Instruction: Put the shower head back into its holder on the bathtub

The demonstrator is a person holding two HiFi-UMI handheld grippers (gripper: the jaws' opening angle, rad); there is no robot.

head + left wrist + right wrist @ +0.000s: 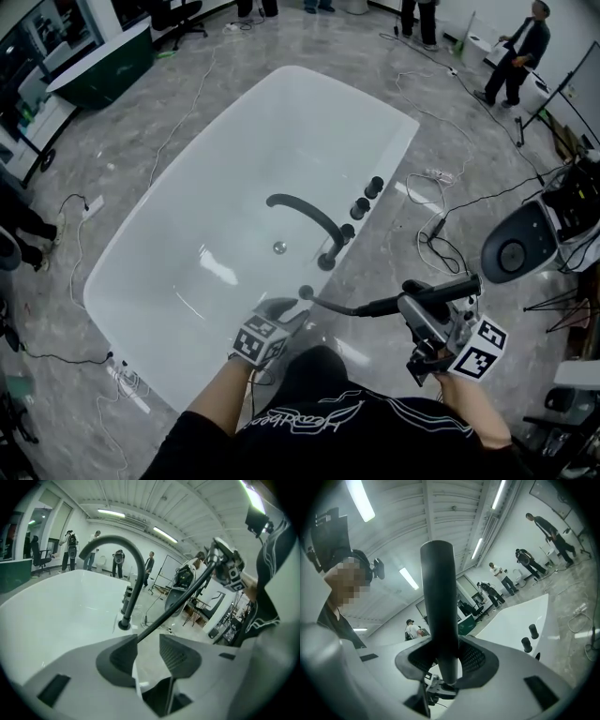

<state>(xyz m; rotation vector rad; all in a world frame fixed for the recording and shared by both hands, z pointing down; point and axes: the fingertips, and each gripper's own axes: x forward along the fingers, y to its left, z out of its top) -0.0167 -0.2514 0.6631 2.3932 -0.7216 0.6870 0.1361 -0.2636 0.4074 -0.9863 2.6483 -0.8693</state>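
gripping shower head (452,285) — right gripper (420,304) beside bathtub (178,244).

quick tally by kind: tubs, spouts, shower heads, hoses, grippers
bathtub: 1
spout: 1
shower head: 1
hose: 1
grippers: 2 (left gripper, jaws open; right gripper, jaws shut on the shower head)
total: 6
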